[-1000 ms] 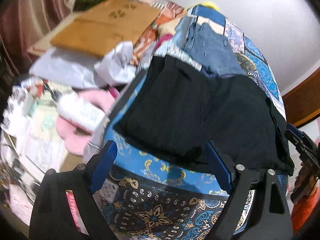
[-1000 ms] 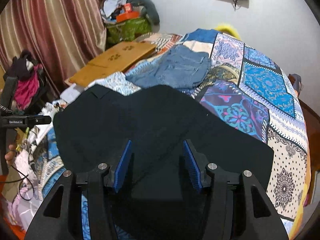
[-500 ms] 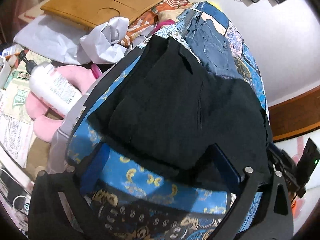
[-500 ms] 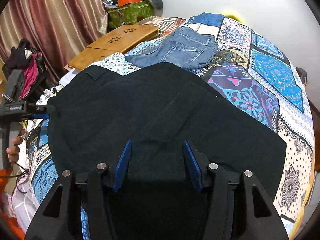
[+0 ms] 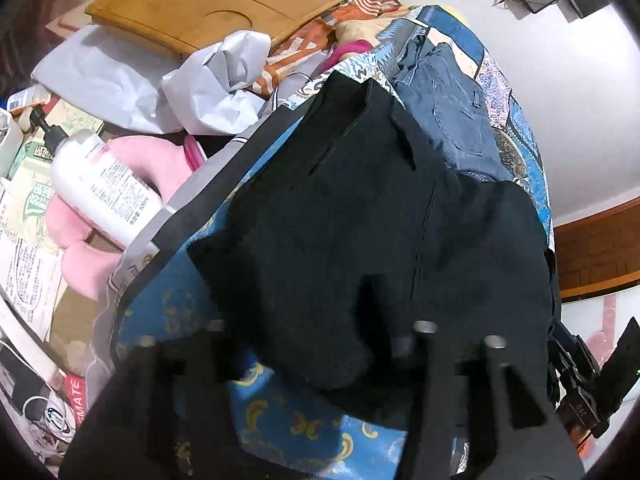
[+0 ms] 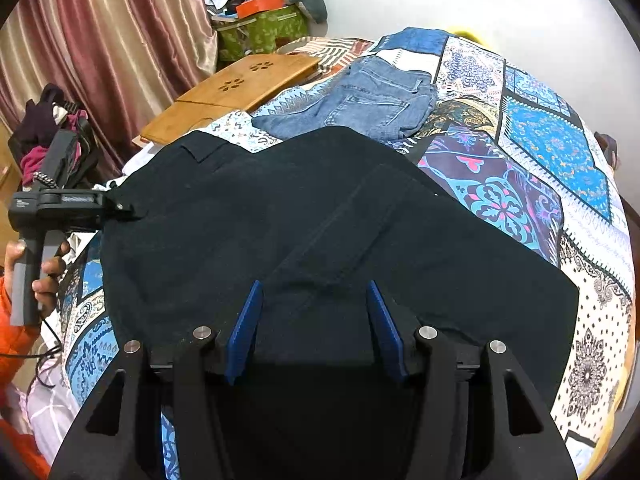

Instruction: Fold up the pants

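Observation:
Black pants [image 6: 320, 208] lie spread flat on the patterned bedspread [image 6: 552, 148]. In the left wrist view their near corner [image 5: 320, 320] is bunched between the blurred fingers of my left gripper [image 5: 308, 332], whose jaws are closing; a strip of blue sheet still shows beside the left finger. From the right wrist view my left gripper [image 6: 120, 208], held by a hand, sits at the pants' left edge. My right gripper [image 6: 314, 312] hovers over the near edge, its blue pads [image 6: 244, 332] apart with black cloth lying between them.
Folded blue jeans [image 6: 372, 100] lie beyond the black pants. A wooden lap tray [image 6: 236, 88] rests at the bed's far left. Beside the bed are a white pump bottle [image 5: 104, 184], a pink cushion [image 5: 80, 248], crumpled white wrapping [image 5: 216, 80] and papers. Curtains [image 6: 120, 40] hang left.
My left gripper has come down onto the pants' near corner and its wide jaws have narrowed around the cloth, which is now bunched. The right gripper has hardly moved.

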`<act>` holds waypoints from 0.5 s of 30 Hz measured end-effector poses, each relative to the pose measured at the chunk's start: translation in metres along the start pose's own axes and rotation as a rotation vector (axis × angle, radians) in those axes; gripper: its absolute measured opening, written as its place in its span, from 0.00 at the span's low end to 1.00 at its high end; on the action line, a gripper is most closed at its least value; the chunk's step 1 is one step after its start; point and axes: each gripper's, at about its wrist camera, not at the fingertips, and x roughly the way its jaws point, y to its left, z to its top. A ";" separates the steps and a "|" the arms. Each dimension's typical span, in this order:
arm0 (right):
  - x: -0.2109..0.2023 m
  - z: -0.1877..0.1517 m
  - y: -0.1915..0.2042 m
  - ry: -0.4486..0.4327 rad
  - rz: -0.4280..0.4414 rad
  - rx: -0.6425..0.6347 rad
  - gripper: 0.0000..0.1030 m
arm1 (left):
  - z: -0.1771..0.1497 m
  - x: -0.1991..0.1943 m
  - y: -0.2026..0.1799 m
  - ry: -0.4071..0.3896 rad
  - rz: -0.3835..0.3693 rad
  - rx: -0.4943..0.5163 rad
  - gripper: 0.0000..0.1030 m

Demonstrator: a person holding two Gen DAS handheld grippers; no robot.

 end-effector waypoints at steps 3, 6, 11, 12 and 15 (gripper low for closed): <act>-0.001 0.001 -0.001 -0.003 0.002 0.014 0.50 | 0.003 -0.005 0.000 -0.003 -0.013 0.008 0.33; -0.008 0.001 -0.004 -0.027 0.002 0.044 0.50 | 0.003 -0.018 -0.013 -0.036 0.007 0.061 0.27; -0.033 -0.002 -0.020 -0.093 -0.021 0.105 0.50 | 0.001 -0.054 -0.056 -0.135 0.021 0.206 0.24; -0.039 -0.004 -0.024 -0.107 -0.029 0.119 0.50 | 0.001 -0.060 -0.063 -0.150 0.016 0.225 0.24; -0.059 -0.011 -0.040 -0.142 -0.061 0.160 0.50 | 0.001 -0.081 -0.096 -0.202 -0.002 0.292 0.23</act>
